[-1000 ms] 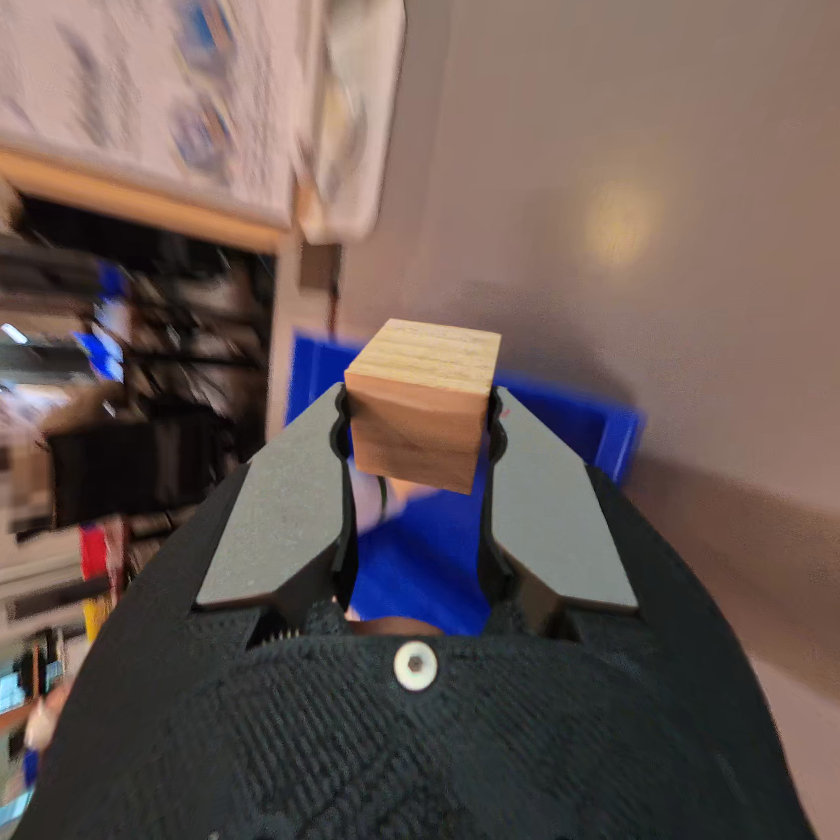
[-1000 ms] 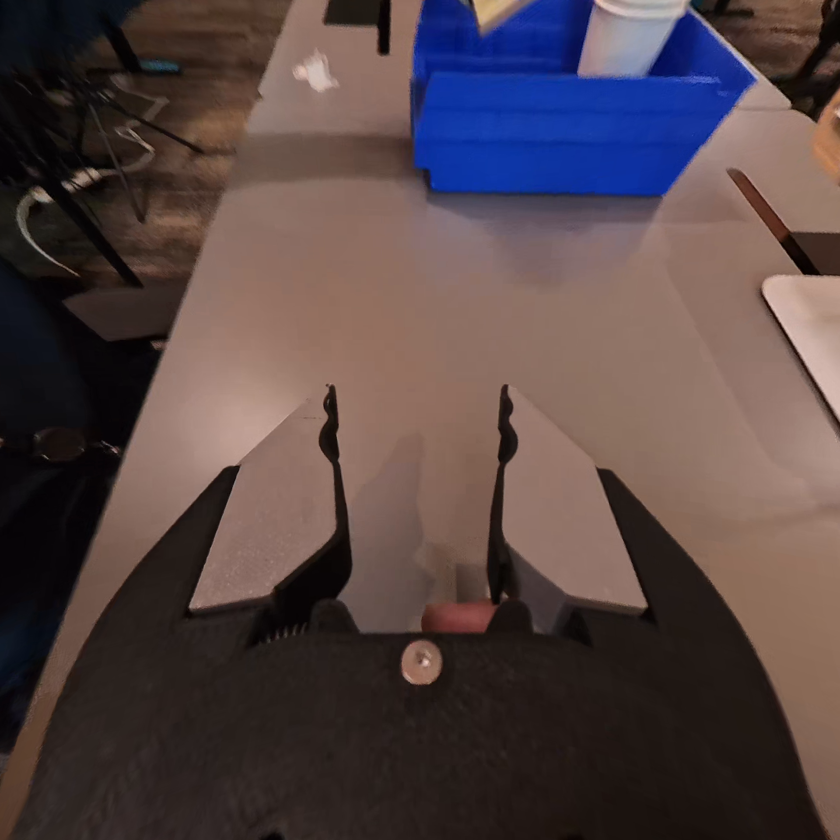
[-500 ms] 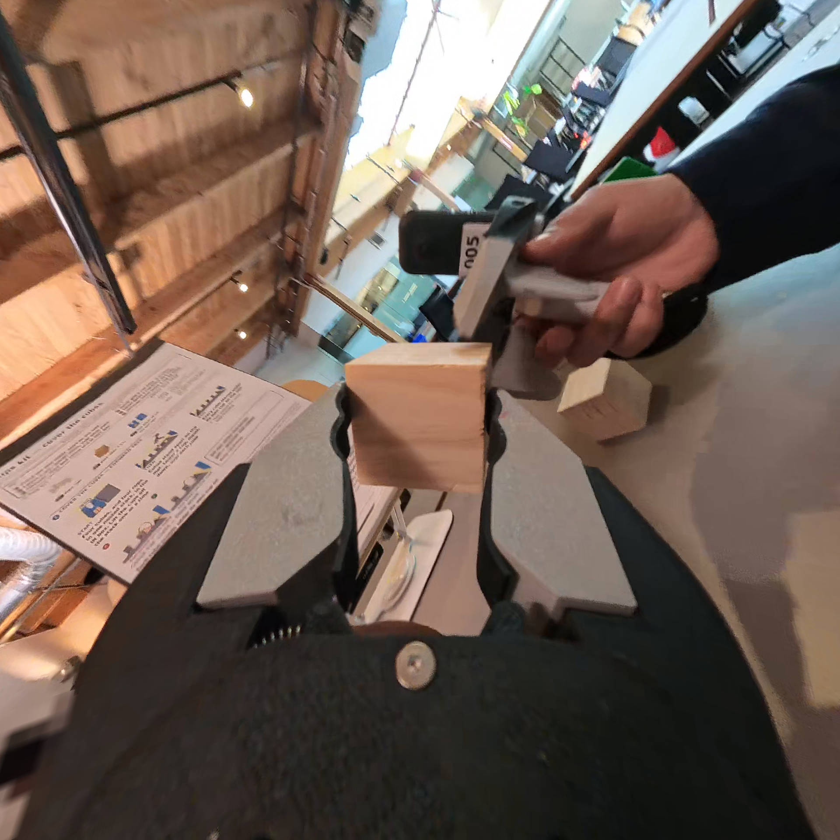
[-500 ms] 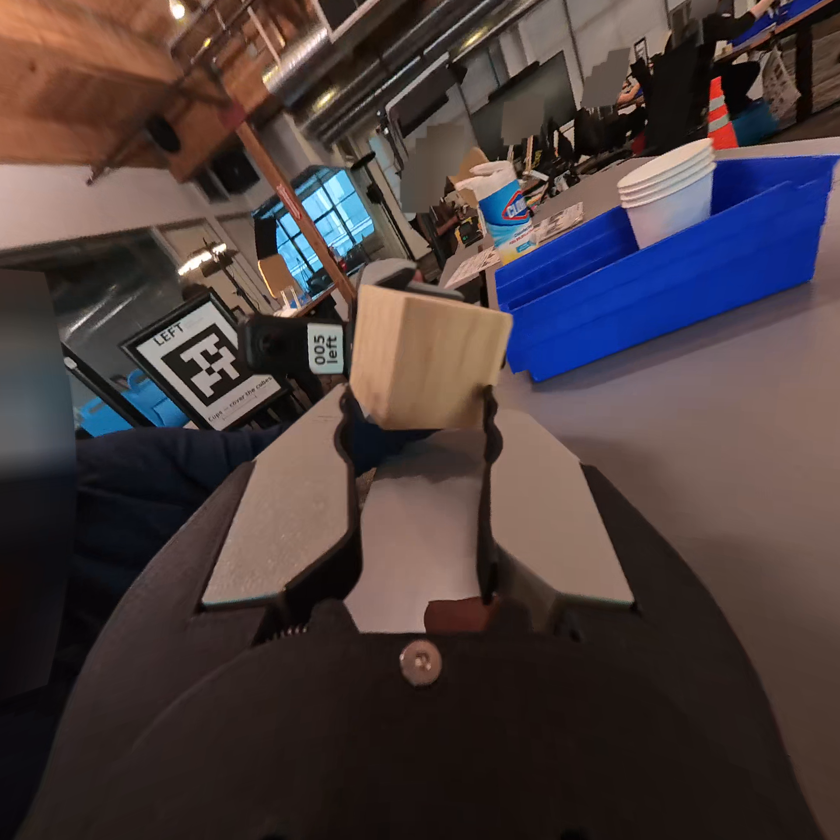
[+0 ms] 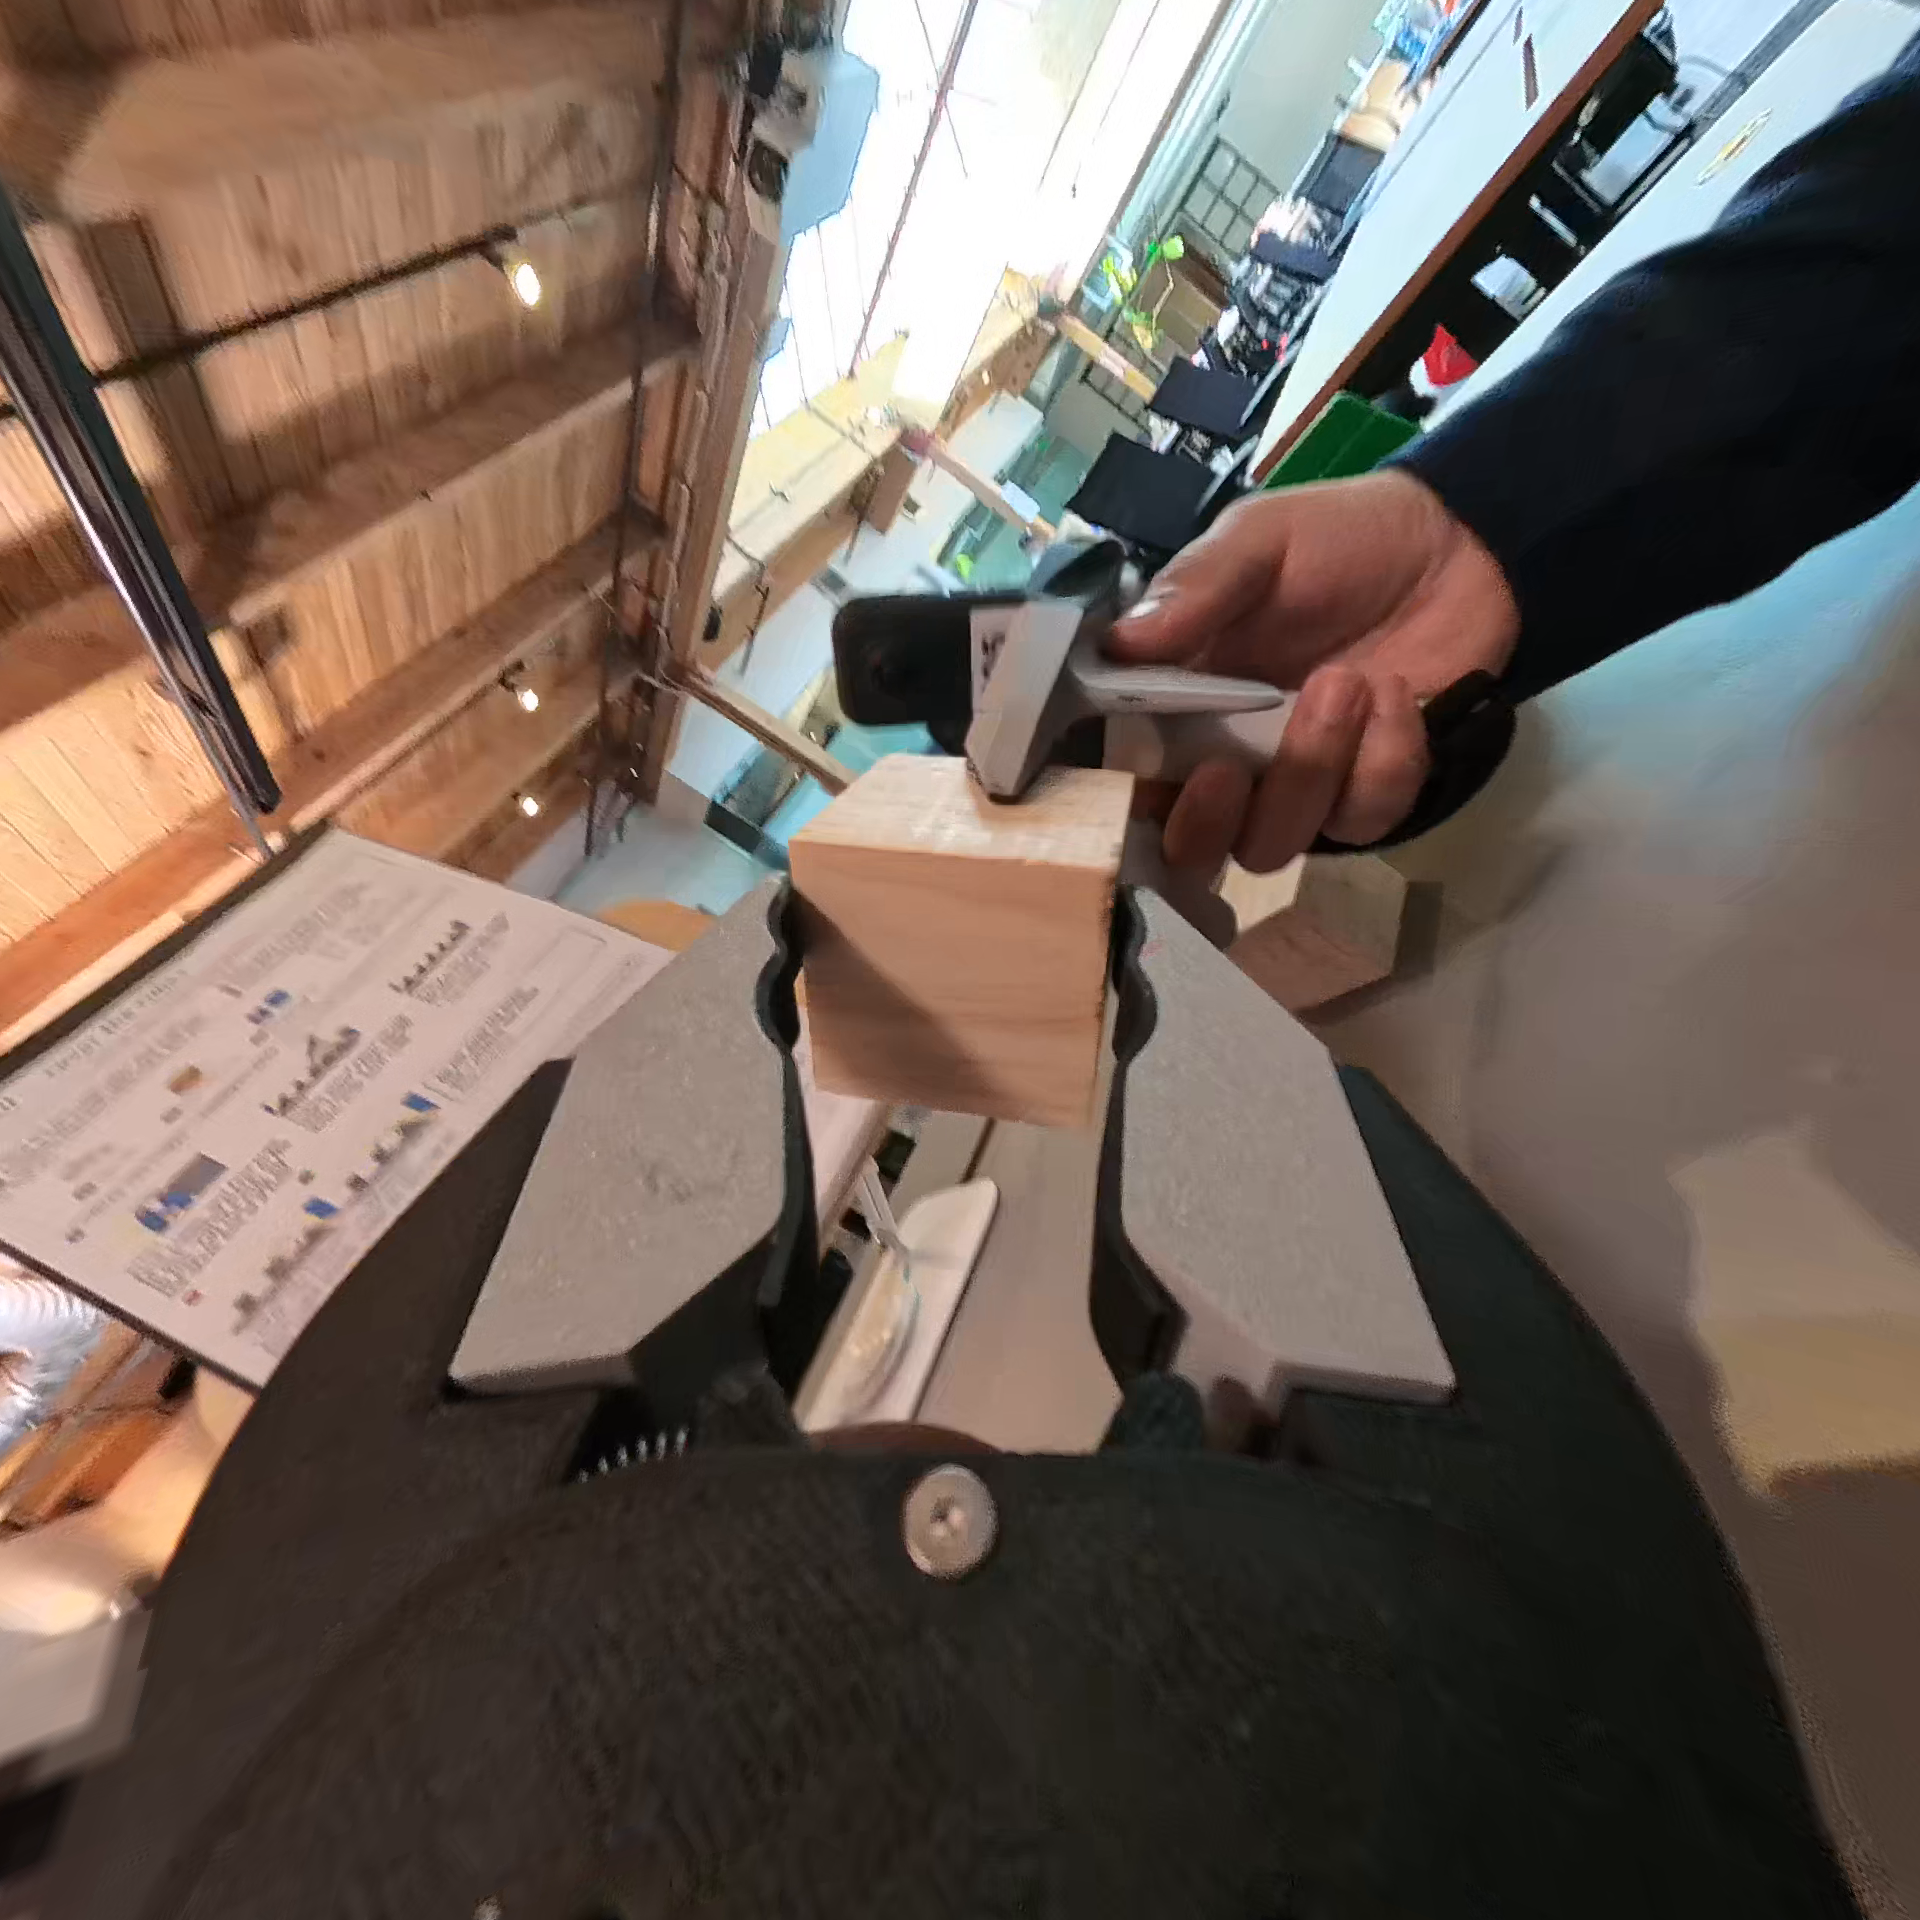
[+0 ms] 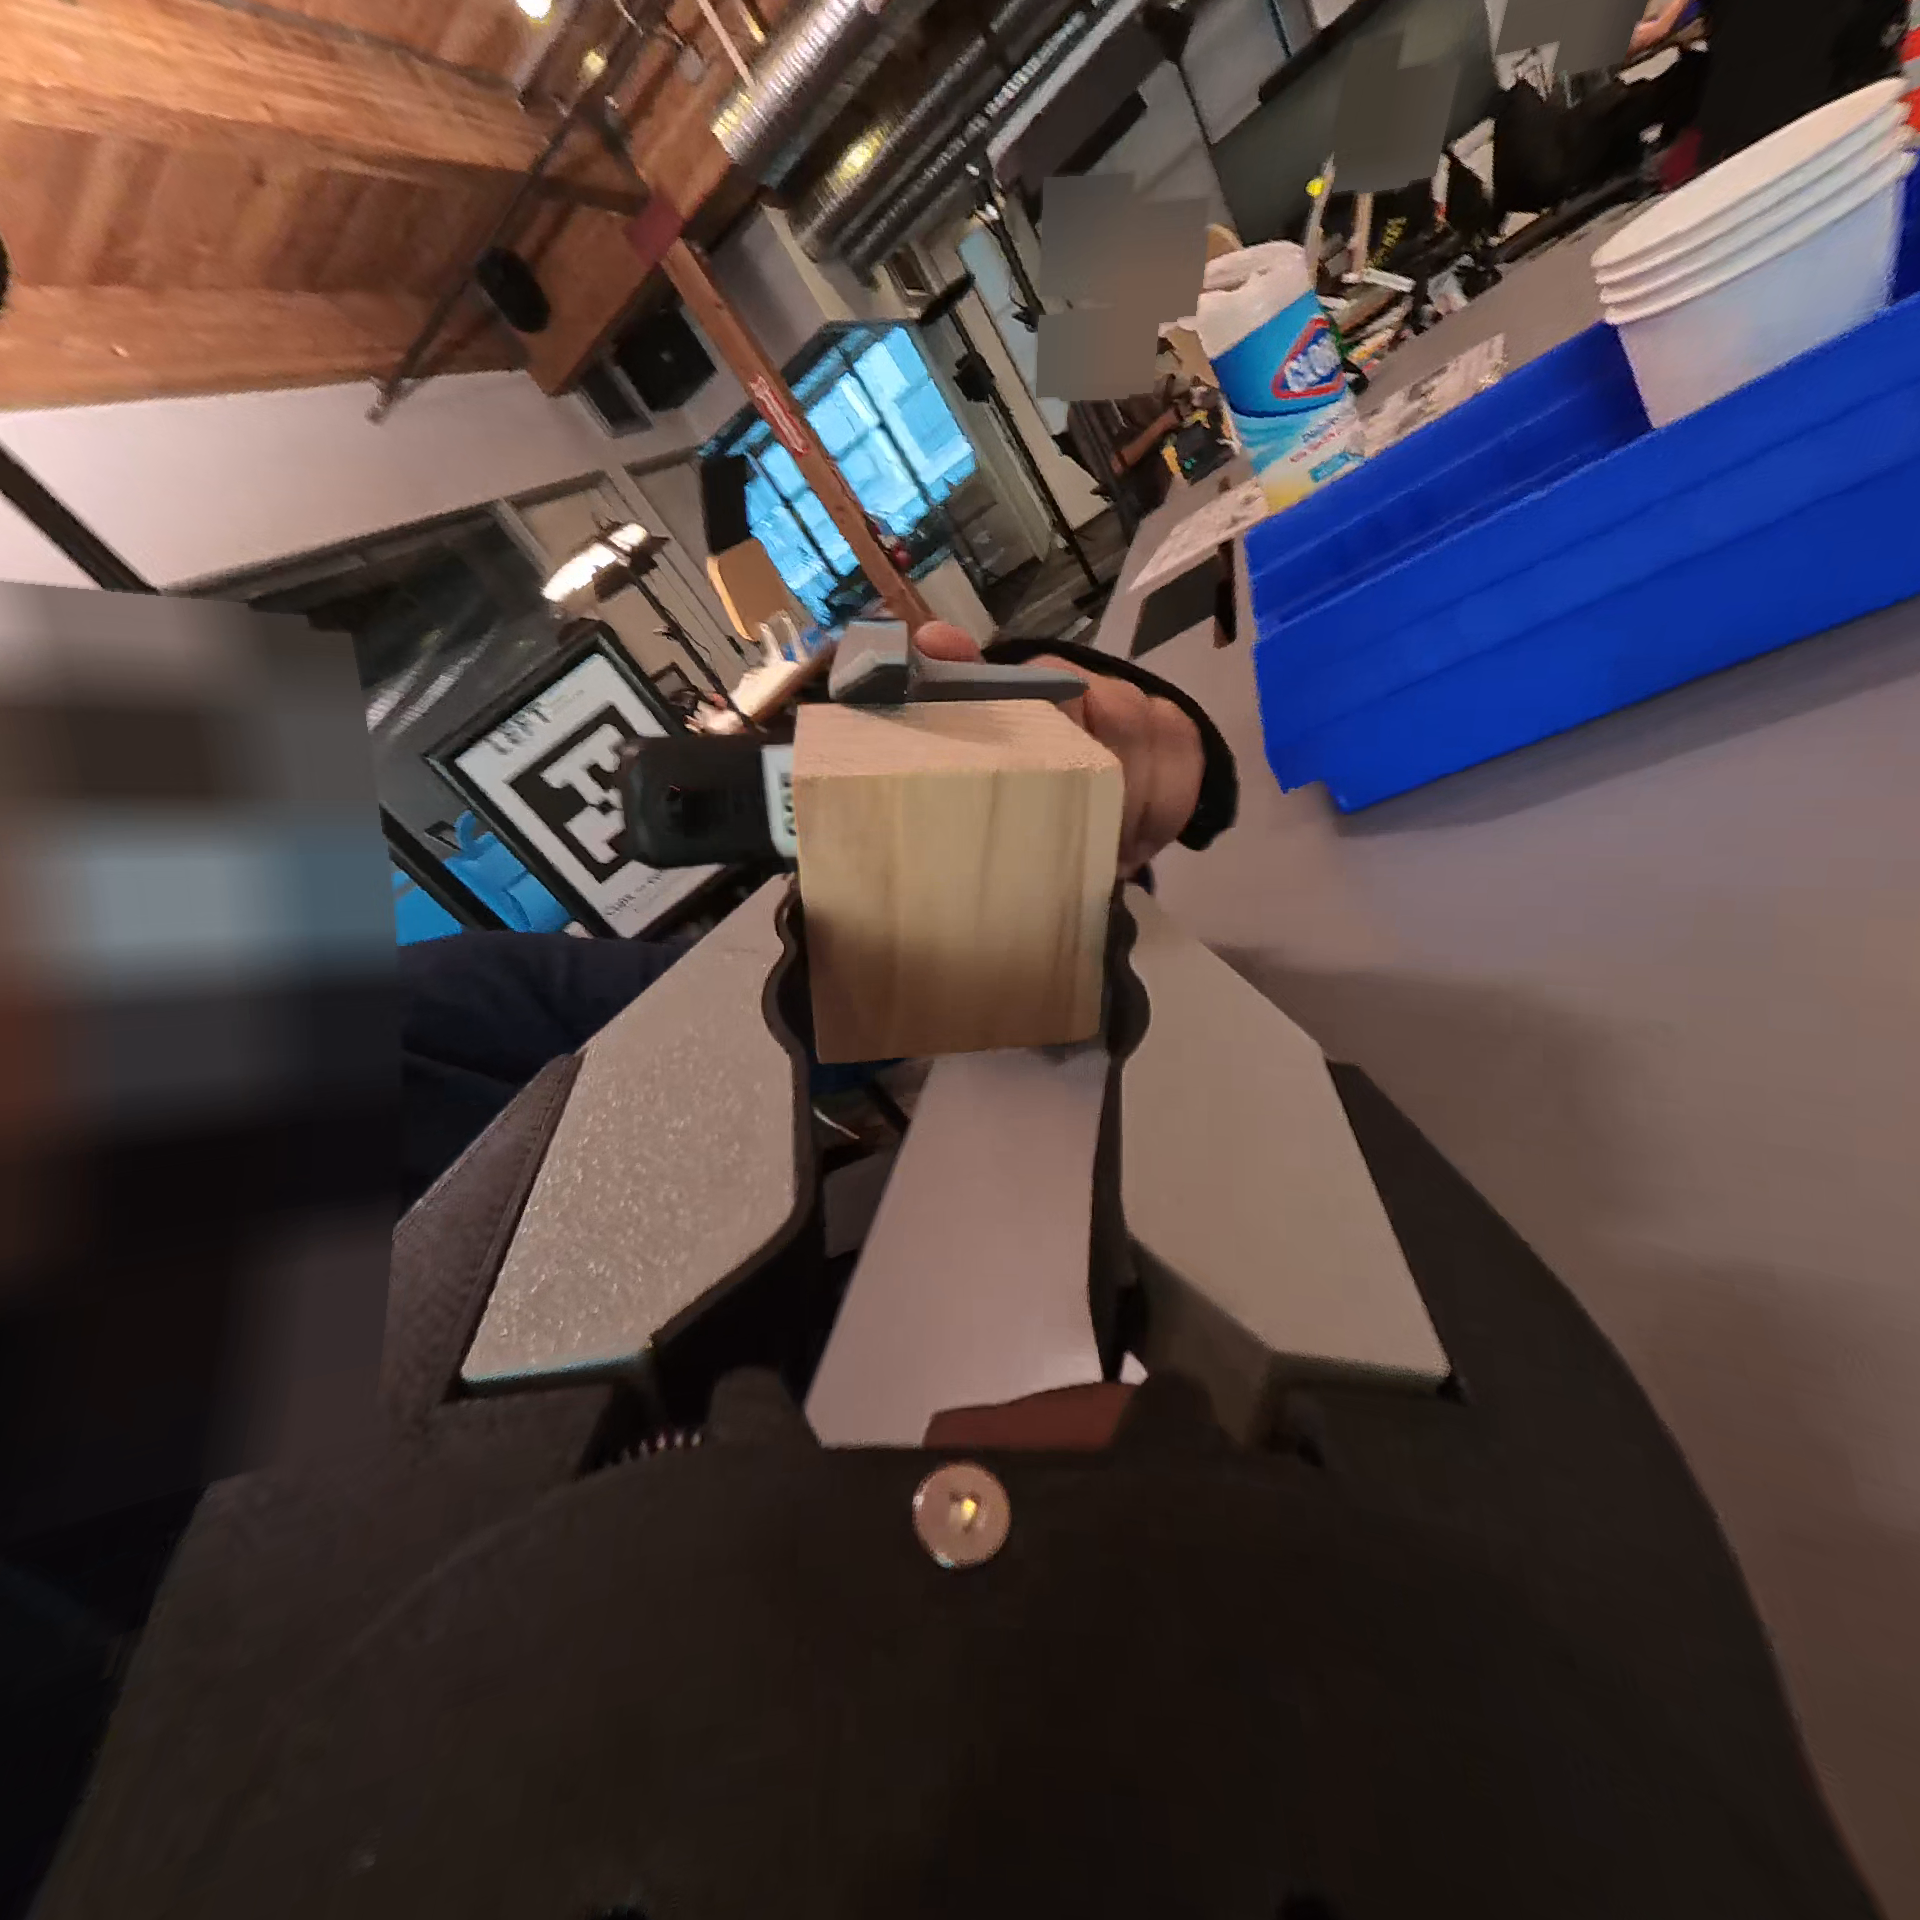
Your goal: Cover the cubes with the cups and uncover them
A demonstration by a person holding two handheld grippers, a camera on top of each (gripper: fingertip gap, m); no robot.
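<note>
In the left wrist view my left gripper (image 5: 951,935) is shut on a pale wooden cube (image 5: 951,977), with both pads pressed on its sides, above the grey table (image 5: 1683,1039). Beyond it a hand (image 5: 1340,665) holds the right gripper, and a second wooden cube (image 5: 1320,935) shows below that hand. In the right wrist view my right gripper (image 6: 951,935) is shut on a wooden cube (image 6: 956,883). The left gripper's camera (image 6: 707,810) faces it from just behind. A stack of white cups (image 6: 1766,270) stands in a blue bin (image 6: 1558,644) at the far right.
A printed instruction sheet (image 5: 260,1091) stands to the left. A black-and-white marker board (image 6: 561,790) and a wipes canister (image 6: 1288,405) stand beyond the table (image 6: 1610,1091). A dark sleeve (image 5: 1714,343) reaches in from the right.
A second ago my right gripper was open and bare over the table; it now grips a cube. Both grippers have swung to face each other. The left has kept its cube throughout.
</note>
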